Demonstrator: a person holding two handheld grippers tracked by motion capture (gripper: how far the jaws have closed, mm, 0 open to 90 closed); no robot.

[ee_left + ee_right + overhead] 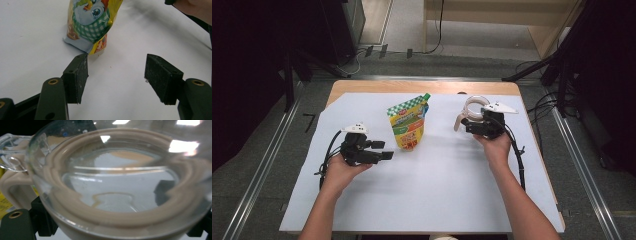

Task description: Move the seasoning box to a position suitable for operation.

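A yellow and green spout pouch (pixel 408 125) lies flat on the white sheet, its green cap toward the far side. My left gripper (pixel 385 150) rests to the left of it, jaws open and pointing at its lower end. In the left gripper view the pouch (pixel 92 22), printed with a checked cartoon bird, lies just past the left pad (pixel 79 75), with nothing between the pads. My right gripper (pixel 473 120) is shut on a clear cup (pixel 475 107) with a beige band and handle. That cup (pixel 112 182) sits close against the camera between the jaws of my right gripper (pixel 117 225).
A white sheet (pixel 437 185) covers most of the wooden table (pixel 422 86). Black cables trail from both grippers over the sheet. Metal rails run along the floor on either side, and dark stands flank the table's far corners.
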